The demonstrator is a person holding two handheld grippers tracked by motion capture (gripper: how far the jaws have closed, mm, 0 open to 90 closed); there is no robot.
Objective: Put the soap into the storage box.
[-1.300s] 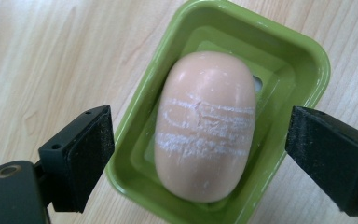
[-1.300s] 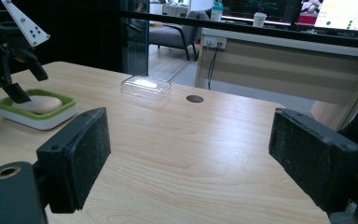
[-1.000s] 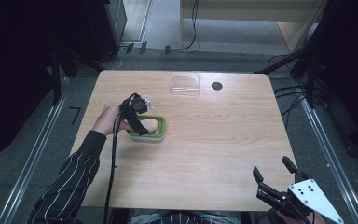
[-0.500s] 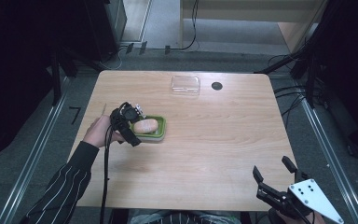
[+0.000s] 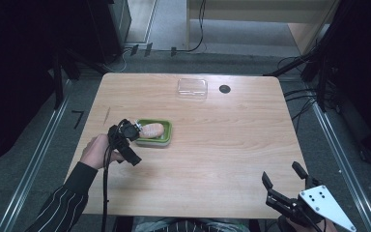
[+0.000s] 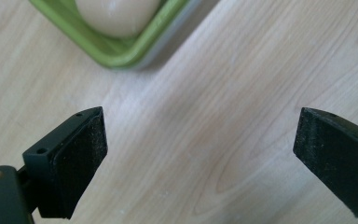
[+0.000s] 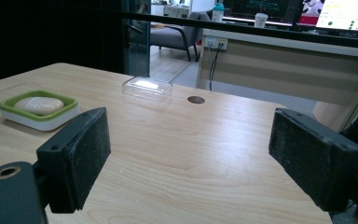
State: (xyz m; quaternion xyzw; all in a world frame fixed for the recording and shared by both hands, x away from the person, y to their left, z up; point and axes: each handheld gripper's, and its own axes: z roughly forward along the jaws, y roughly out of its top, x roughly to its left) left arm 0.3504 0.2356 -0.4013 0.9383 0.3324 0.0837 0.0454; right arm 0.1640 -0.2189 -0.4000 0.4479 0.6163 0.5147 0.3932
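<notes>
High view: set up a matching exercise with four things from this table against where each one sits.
Things:
1. pale bun
2. clear lid
3. left tool
4. right tool

Places:
A. near right corner of the table
B. just off the green tray's left end, jaws open, nothing between them
C. far edge, beside the dark round hole
D. inside the green tray

Pairs: 1-D, 2-C, 3-B, 4-A

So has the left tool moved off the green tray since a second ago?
Yes. The left tool has pulled back from above the green rectangular tray toward the table's near-left side, jaws just opening, empty.
</notes>
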